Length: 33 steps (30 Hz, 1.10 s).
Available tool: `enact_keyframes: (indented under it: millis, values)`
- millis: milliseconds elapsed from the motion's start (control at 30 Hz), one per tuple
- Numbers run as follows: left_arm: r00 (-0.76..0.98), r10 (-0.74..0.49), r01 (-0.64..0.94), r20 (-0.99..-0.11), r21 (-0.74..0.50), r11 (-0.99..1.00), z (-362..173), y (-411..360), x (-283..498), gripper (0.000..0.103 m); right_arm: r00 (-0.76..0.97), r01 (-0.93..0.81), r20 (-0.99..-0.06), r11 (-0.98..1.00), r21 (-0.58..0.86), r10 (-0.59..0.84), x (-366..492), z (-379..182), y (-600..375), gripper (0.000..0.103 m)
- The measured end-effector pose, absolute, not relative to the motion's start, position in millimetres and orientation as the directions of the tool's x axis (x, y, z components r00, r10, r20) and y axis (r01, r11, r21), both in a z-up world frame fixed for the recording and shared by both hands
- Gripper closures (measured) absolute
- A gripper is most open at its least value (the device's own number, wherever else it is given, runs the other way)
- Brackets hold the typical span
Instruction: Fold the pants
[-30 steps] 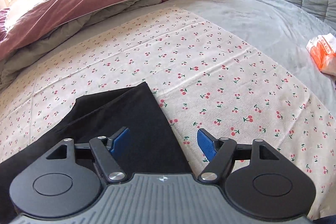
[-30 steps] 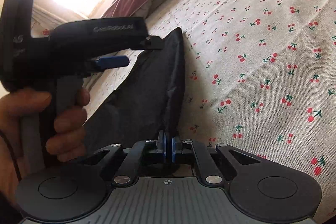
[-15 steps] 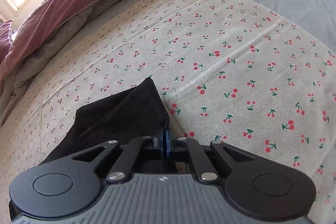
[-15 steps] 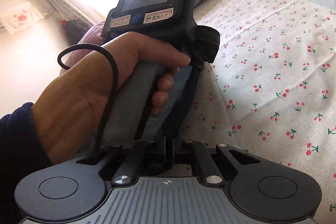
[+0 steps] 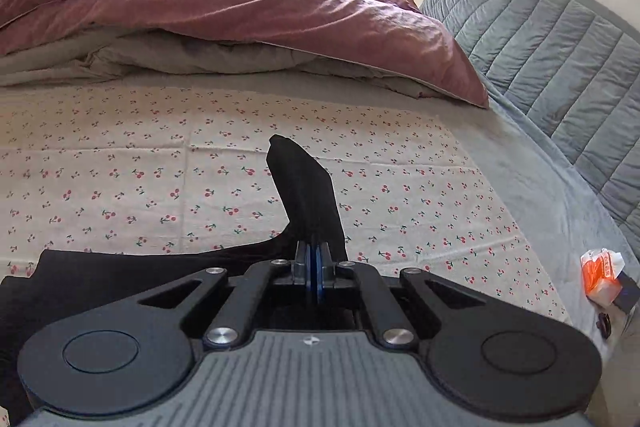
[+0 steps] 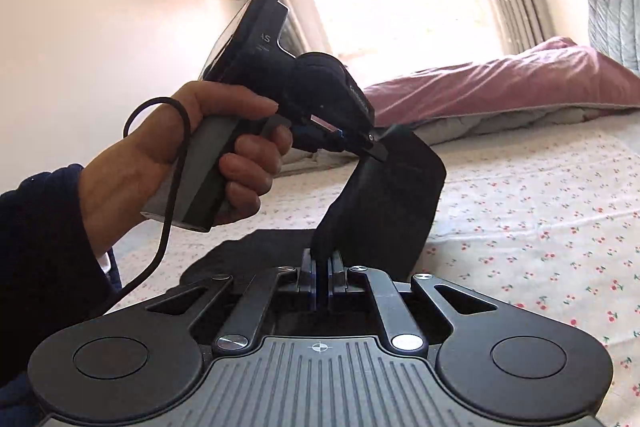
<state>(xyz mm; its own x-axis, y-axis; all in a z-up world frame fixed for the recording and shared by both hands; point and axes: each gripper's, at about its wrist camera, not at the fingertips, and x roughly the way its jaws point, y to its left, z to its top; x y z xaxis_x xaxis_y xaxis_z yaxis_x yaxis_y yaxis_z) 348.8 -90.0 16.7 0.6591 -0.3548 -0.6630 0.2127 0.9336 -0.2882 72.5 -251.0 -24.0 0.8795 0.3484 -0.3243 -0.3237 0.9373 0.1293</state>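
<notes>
Left edge of the right wrist view: dark sleeve point(image 6: 36, 251) and left hand point(image 6: 192, 155) holding the left gripper point(image 6: 378, 153), jaws clamped on a raised corner of the black pants point(image 6: 384, 207). Right gripper point(image 6: 320, 267) closed on a lower fold of the same cloth. Remaining fabric lies flat on the cherry-print sheet point(image 5: 120, 187), near its front-left edge. Sheet to the right is bare. Maroon duvet point(image 5: 248, 11) bounds the far side, grey quilted cover point(image 5: 560, 39) the right; orange packet point(image 5: 602, 277) near the right edge.
</notes>
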Motion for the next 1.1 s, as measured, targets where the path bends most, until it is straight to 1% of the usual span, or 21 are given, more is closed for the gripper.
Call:
enact_keyframes:
  millis: [67,233,333,400,500,633,700,767,900,933,1000,1100]
  values:
    - [0.671,-0.362,0.173,-0.647,-0.339,0.925,9.6,-52.6,343.3,0.103,0.863,-0.369,-0.339,0.926,0.082,0.374,76.2,-29.8,-222.4,0.097]
    - [0.699,-0.338,0.111,-0.631,-0.371,0.922,-5.2,11.1,342.6,0.103,0.816,-0.448,-0.420,0.894,-0.021,0.399,98.3,-44.7,-147.5,0.097]
    - [0.712,-0.372,0.066,-0.595,-0.471,0.880,-20.2,50.8,348.8,0.103,0.802,-0.485,-0.426,0.873,-0.056,0.419,113.9,-45.8,-107.7,0.097]
    - [0.696,-0.394,0.033,-0.600,-0.521,0.853,-25.0,69.2,356.0,0.103,0.786,-0.500,-0.448,0.864,-0.056,0.426,124.4,-51.4,-89.1,0.097]
    - [0.708,-0.372,0.056,-0.601,-0.477,0.877,-24.9,78.5,360.9,0.103,0.756,-0.517,-0.487,0.855,-0.035,0.437,143.1,-67.6,-66.1,0.097]
    - [0.675,-0.326,0.007,-0.662,-0.436,0.900,-43.0,103.7,367.3,0.103,0.711,-0.546,-0.538,0.838,-0.015,0.453,166.6,-89.4,-43.4,0.097]
    - [0.670,-0.307,-0.017,-0.676,-0.427,0.904,-49.1,113.3,366.5,0.103,0.692,-0.556,-0.562,0.831,-0.012,0.454,175.7,-100.1,-33.4,0.097]
    - [0.667,-0.294,-0.042,-0.685,-0.428,0.903,-53.5,127.0,362.1,0.103,0.682,-0.569,-0.570,0.822,-0.019,0.459,175.9,-109.0,-31.4,0.097]
    - [0.674,-0.256,-0.049,-0.693,-0.387,0.921,-55.6,139.2,356.2,0.103,0.671,-0.591,-0.571,0.807,-0.026,0.473,174.0,-113.3,-27.4,0.096]
    - [0.674,-0.244,-0.058,-0.697,-0.379,0.924,-57.0,139.8,356.1,0.103,0.669,-0.595,-0.569,0.804,-0.024,0.478,173.8,-113.8,-27.0,0.093]
    - [0.671,-0.217,-0.082,-0.709,-0.362,0.929,-60.6,140.9,354.7,0.103,0.658,-0.606,-0.564,0.796,-0.003,0.499,173.3,-111.8,-27.7,0.092]
    - [0.672,-0.191,-0.105,-0.715,-0.347,0.932,-62.1,142.6,349.9,0.103,0.651,-0.630,-0.555,0.777,-0.013,0.518,167.5,-105.9,-27.7,0.088]
